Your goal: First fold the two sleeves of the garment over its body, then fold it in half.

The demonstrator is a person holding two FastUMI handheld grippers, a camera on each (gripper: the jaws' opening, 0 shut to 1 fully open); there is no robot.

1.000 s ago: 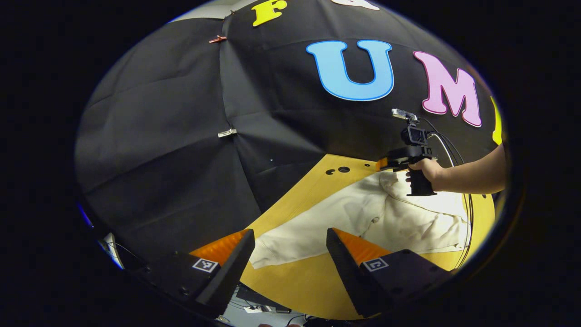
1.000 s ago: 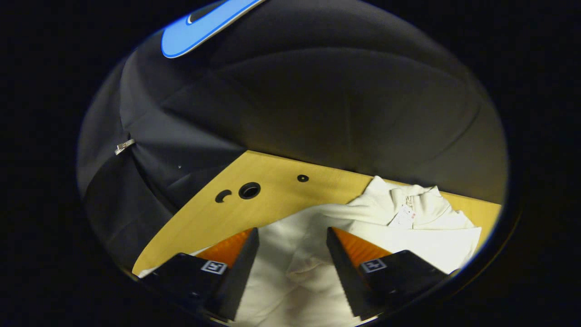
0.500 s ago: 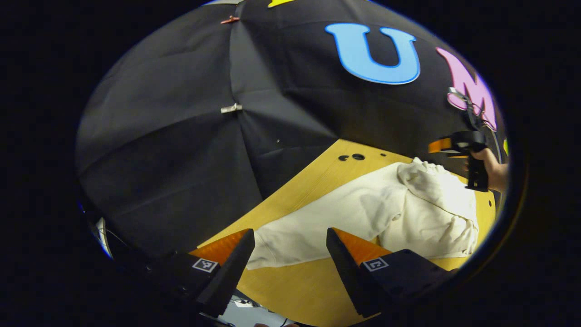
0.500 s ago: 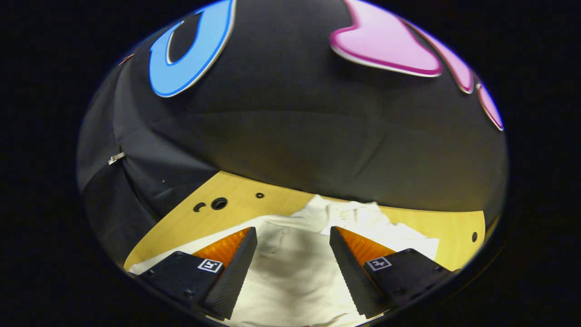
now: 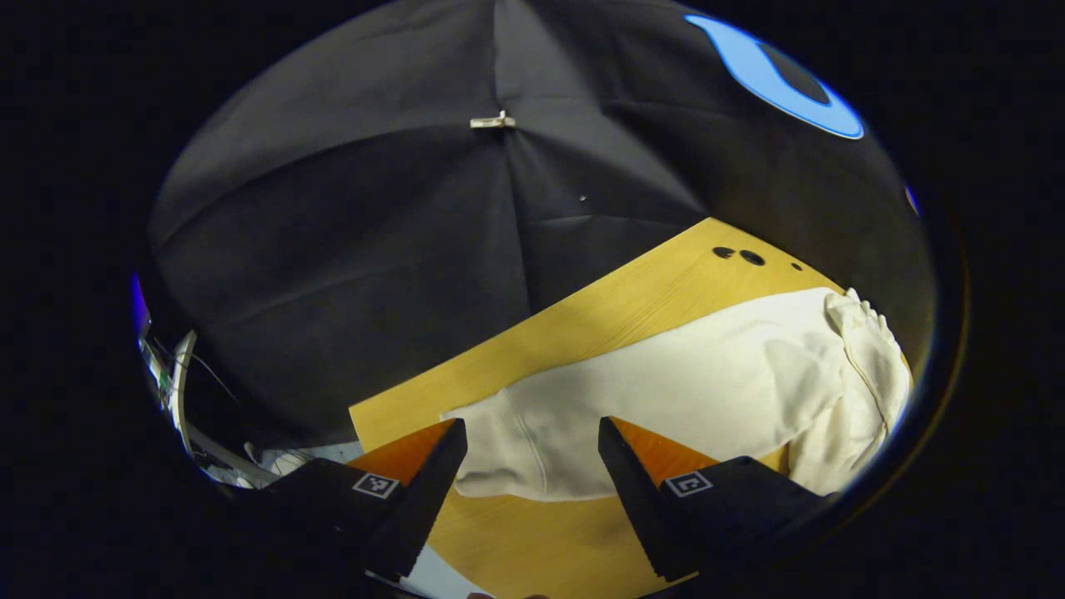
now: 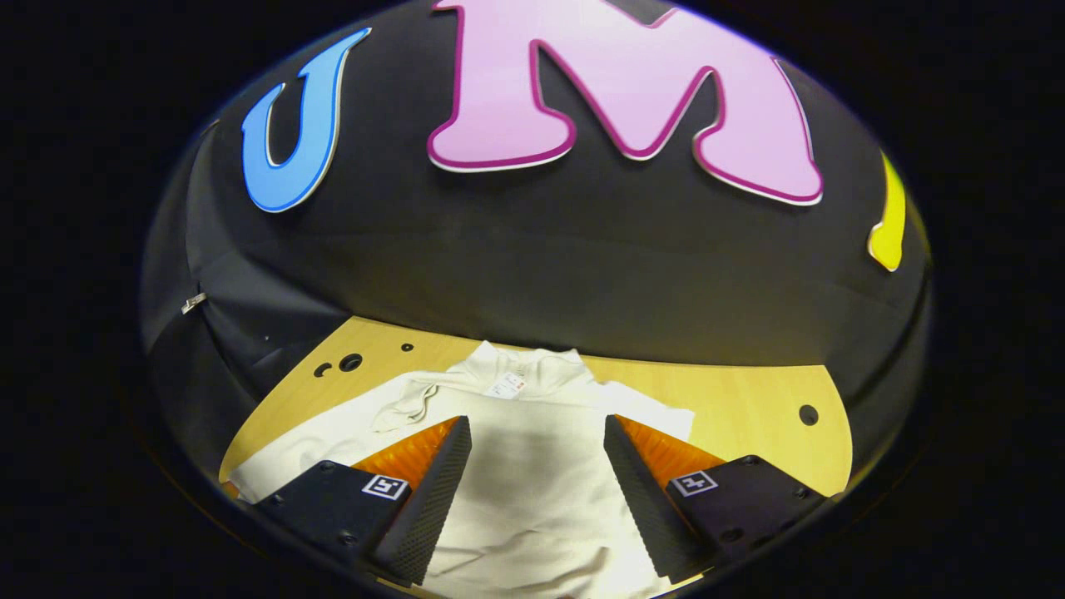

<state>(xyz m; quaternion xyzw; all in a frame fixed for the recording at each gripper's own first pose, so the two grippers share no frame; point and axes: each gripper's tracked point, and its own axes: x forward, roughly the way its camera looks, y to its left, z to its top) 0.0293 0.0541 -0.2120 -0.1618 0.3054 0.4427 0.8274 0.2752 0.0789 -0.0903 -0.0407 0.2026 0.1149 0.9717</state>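
A cream long-sleeved garment (image 6: pixel 532 466) lies on the yellow wooden table (image 6: pixel 749 408), collar toward the far wall, a paper tag at its neck. One sleeve (image 6: pixel 416 395) lies bunched over the body near the collar. In the left gripper view the other sleeve (image 5: pixel 666 391) stretches flat across the table toward me, its cuff (image 5: pixel 499 453) between the fingertips' line of sight. My left gripper (image 5: pixel 531 457) is open just above that cuff. My right gripper (image 6: pixel 537 453) is open over the garment's body, holding nothing.
The table (image 5: pixel 632 304) has small round holes (image 5: pixel 740 254) near its far edge, also holes (image 6: pixel 349 363) at its left and one hole (image 6: pixel 807 413) at the right. The table's near corner (image 5: pixel 366 416) sits left of the cuff, with cables beyond it.
My left gripper has swung left toward the cuff end of the sleeve. My right gripper has pulled back from the collar, leaving one sleeve bunched on the body.
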